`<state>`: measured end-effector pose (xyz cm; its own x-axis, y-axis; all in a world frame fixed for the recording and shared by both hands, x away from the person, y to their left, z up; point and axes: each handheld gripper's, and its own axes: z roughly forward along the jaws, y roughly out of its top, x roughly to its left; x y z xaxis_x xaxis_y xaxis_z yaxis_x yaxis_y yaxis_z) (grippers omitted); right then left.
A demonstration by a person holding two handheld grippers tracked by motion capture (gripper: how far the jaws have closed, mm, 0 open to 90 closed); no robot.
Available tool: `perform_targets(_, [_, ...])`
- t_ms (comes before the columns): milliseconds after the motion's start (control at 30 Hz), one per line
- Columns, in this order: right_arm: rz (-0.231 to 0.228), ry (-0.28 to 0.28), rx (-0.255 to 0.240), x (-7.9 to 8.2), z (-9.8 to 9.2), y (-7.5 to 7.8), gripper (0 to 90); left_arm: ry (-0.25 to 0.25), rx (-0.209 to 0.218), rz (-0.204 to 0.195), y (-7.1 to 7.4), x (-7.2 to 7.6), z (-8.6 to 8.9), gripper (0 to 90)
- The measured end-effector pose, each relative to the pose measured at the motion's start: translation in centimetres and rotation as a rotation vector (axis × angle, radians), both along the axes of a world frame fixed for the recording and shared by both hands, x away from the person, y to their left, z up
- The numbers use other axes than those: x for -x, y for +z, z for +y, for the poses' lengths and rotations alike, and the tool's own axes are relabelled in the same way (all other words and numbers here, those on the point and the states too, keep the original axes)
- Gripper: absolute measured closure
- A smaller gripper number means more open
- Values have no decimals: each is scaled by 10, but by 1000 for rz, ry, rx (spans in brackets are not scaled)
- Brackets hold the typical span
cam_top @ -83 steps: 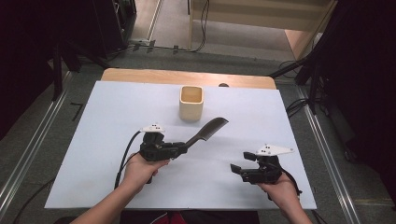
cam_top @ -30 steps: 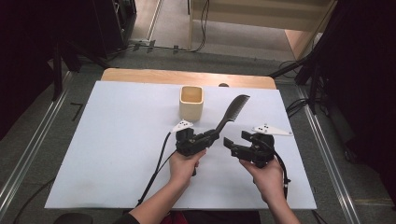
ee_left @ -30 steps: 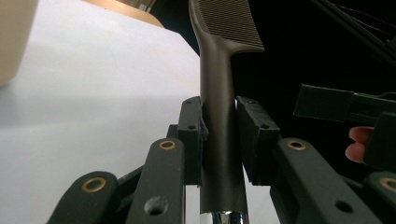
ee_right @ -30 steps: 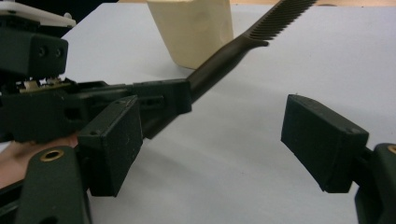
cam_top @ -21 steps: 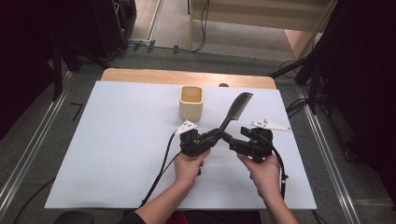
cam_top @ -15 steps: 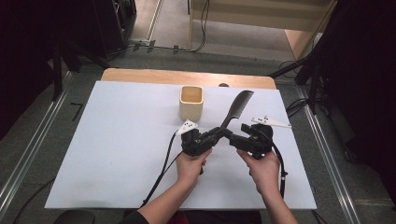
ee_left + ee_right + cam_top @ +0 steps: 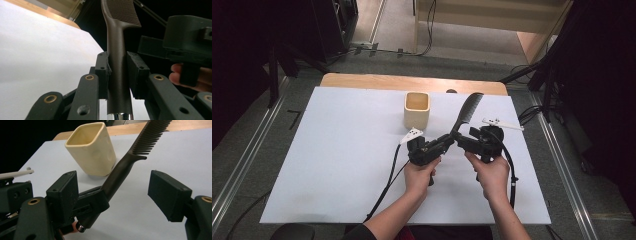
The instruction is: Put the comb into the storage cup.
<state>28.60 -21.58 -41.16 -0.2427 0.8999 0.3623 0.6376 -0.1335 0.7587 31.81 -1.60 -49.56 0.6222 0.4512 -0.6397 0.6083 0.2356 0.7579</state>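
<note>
Dark brown comb, handle clamped low, toothed end tilted up above table

The high view looked forward and down over the whole white table. Each gripper view sat low and very close behind its own jaws. All three shared the black comb.

Bright, even overhead light on the white table, dark surroundings, soft blur up close.
</note>
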Motion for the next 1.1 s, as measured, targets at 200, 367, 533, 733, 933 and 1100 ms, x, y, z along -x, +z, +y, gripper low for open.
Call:
perform_targets(200, [19, -16, -13, -9, 1, -3, 237, -3, 10, -25, 0, 1, -2, 733])
perform_targets(367, [8, -42, -9, -15, 5, -3, 258, 2, 26, -28, -1, 1, -3, 733])
perform_targets(533, [21, -55, -23, -22, 7, -3, 271, 1, 26, -34, -1, 1, -4, 734])
perform_targets(733, [46, -70, -39, -29, 10, -7, 287, 5, 26, -33, 0, 1, -4, 733])
perform_targets(933, [58, -99, -45, -34, 13, -11, 310, 4, 40, -25, -2, 1, -6, 733])
perform_targets(1100, [53, -135, -29, -36, 17, -12, 337, 10, 67, -19, -4, 0, -7, 733])
